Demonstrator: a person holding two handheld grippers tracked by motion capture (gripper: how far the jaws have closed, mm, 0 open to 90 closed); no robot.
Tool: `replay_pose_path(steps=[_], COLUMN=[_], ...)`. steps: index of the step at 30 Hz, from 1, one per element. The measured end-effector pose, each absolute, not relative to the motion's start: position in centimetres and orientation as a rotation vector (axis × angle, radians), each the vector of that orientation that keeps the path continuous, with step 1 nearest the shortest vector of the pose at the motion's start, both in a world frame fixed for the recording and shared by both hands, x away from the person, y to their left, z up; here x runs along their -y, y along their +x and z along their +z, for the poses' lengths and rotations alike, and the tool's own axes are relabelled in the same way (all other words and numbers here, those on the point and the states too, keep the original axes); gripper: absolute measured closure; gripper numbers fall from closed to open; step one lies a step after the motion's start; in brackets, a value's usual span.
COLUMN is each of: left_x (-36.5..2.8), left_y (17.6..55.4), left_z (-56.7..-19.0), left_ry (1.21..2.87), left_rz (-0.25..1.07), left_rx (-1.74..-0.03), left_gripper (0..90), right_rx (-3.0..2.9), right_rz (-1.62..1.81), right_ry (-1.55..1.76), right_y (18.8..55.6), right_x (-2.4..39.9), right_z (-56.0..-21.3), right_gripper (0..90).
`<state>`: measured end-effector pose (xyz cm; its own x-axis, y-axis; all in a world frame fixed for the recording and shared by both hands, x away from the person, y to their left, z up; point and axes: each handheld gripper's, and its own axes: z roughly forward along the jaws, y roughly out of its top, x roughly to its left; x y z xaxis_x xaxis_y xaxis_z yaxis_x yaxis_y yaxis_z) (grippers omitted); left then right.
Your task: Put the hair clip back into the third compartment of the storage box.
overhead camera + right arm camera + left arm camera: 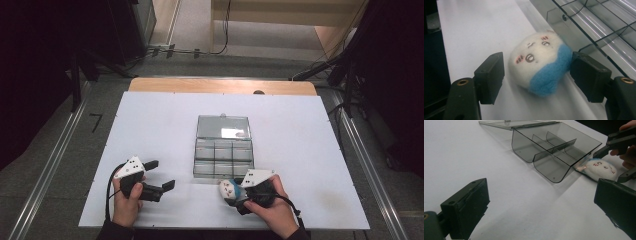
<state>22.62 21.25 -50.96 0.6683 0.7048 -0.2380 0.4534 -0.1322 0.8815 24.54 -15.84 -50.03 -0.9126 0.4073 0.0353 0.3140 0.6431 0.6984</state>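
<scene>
A small white and blue plush toy (pixel 229 189) with a drawn face lies on the white table just in front of a clear compartment box (pixel 223 161). My right gripper (pixel 231 193) has its jaws on either side of the toy (pixel 539 65), and both pads rest against it, so it is shut on the toy. From the left gripper view the same toy (pixel 599 168) sits at the box's near corner between the right gripper's jaws. My left gripper (pixel 160 174) stands open and holds nothing, left of the box (pixel 554 152).
The box's lid (pixel 222 127) lies open and flat behind it, and its compartments hold nothing. The white table (pixel 300 150) has a wooden strip at its far edge. Cables and dark stands surround the table on the floor.
</scene>
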Motion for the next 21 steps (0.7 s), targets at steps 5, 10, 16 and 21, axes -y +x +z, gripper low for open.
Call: replay_pose_path(steps=[5, 10, 16, 21], left_x=[-21.26, -21.22, -21.22, -21.21], left_y=[22.63, 22.64, 22.65, 22.65], left_z=[-50.97, -50.99, -50.99, -50.98], left_ry=[1.774, 1.775, 1.777, 1.779], left_rz=[0.282, 0.280, 0.279, 0.278], left_rx=[-0.930, -0.929, -0.929, -0.929], left_gripper=[0.0, 0.0, 0.0, 0.0], right_rx=[-2.719, -2.713, -2.725, -2.727], right_rz=[1.102, 1.077, 1.078, 1.061], right_ry=[0.609, 0.615, 0.620, 0.588], right_y=[24.53, 24.52, 24.78, 24.76], right_x=[15.64, 15.50, 15.67, 15.65], right_z=[-50.29, -50.51, -50.59, -50.41], right_gripper=[25.5, 28.5, 33.6, 39.1])
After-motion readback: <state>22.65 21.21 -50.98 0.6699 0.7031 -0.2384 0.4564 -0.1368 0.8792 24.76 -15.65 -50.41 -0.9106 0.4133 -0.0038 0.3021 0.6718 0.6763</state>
